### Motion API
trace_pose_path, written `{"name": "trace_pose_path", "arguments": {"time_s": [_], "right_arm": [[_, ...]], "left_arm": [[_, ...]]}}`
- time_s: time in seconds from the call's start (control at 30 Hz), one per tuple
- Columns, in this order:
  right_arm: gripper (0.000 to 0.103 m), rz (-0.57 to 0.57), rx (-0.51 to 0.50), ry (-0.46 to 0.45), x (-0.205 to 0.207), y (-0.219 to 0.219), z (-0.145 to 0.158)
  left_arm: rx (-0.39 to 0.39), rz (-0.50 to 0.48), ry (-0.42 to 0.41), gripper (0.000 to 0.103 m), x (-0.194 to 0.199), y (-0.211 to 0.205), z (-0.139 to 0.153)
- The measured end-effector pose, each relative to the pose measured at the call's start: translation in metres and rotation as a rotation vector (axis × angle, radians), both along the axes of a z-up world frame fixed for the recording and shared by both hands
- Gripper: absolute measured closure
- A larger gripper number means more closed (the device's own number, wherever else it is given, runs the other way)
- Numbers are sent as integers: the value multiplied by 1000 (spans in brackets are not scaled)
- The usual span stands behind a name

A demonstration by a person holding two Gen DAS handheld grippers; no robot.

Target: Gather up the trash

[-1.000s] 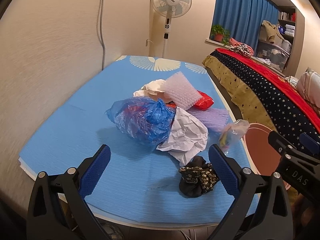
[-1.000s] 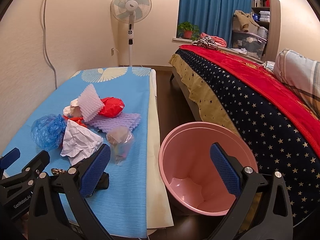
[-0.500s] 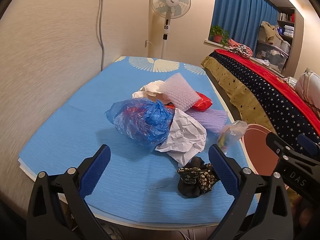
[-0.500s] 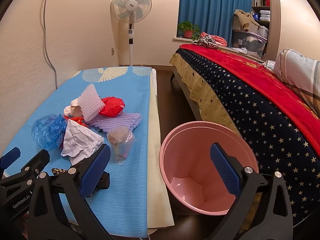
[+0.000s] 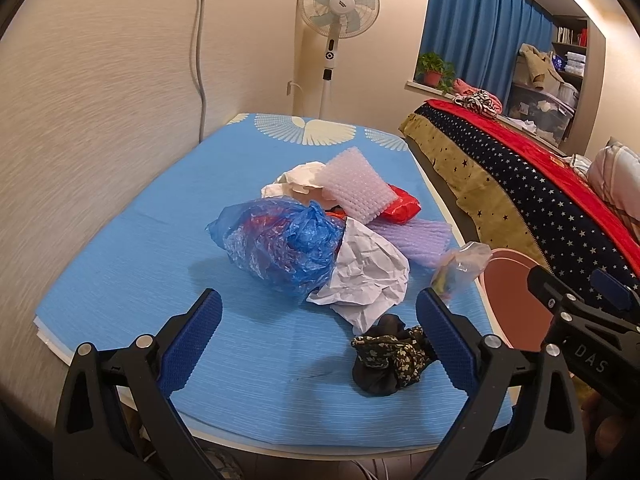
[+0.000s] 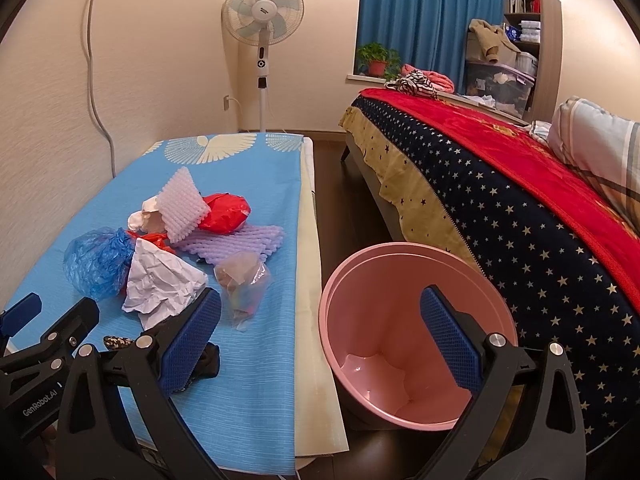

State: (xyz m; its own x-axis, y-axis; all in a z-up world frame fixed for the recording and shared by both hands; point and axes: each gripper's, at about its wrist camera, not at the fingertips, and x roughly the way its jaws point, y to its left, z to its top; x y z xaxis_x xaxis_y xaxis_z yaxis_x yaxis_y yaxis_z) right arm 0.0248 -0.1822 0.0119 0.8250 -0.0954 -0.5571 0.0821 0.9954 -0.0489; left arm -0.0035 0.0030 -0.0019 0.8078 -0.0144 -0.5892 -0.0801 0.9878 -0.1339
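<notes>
Blue matting (image 5: 120, 264) covers a low table beside a star-patterned bed (image 6: 500, 200). Nearest, the left gripper (image 5: 318, 336) and right gripper (image 6: 320, 338) both hang with jaws wide apart, holding nothing. Just beyond the left gripper lies a dark floral cloth wad (image 5: 388, 356), then crumpled white paper (image 5: 368, 276) touching a blue plastic bag (image 5: 280, 248). Right of the paper, off the table's edge, stands a pink bin (image 6: 400, 320). Farther back stands a fan (image 6: 262, 12).
</notes>
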Motion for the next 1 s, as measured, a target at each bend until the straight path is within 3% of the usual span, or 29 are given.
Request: {"name": "trace_pose_path", "arguments": {"time_s": [0.1,0.17,0.33,0.53,1.0], "right_arm": [[6,-1,4,0,0,-1,0],[9,-2,15,0,1,-2,0],[28,8,68,3,5,-8,-2],[32,57,156,3,19,-7,-7],[32,133,179,58,56,13,-31]], "left_arm": [[-4,-3,3,14,0,1,0],[-9,-7,5,24,0,2,-1],[-21,13,-7,41,3,9,0],[-40,64,-13,44,14,20,-2],[-116,190,19,44,54,51,-19]]}}
